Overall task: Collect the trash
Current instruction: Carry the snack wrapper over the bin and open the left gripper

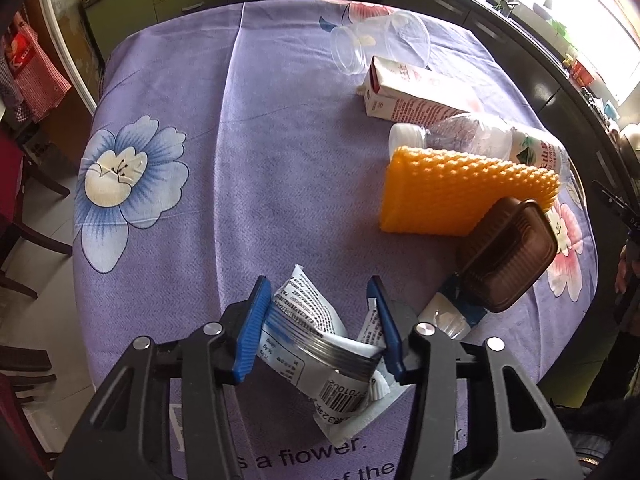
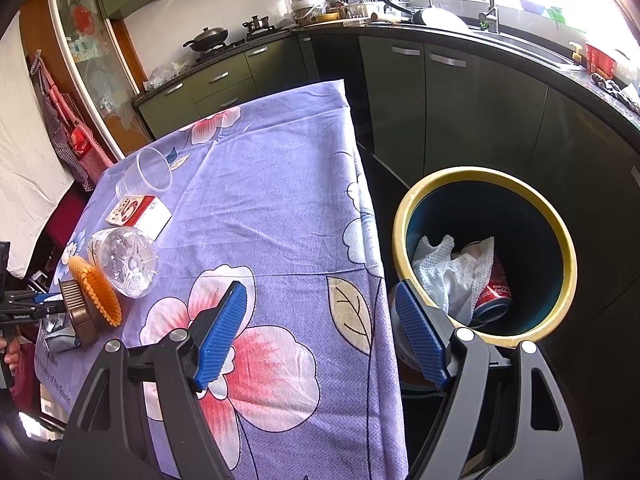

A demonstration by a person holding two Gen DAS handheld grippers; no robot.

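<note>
Wrapper (image 1: 316,332) sits between your left hand-held gripper (image 1: 320,328) pads, barely touching; right hand-held gripper (image 2: 320,336) gapes empty beside the trash bin (image 2: 560,240).

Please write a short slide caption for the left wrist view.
Left claw open around a white wrapper on the purple cloth.

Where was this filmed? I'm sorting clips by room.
A home kitchen, most likely: a wok on the stove, a sink tap by the window, and green cabinets behind the cloth-covered table.
</note>
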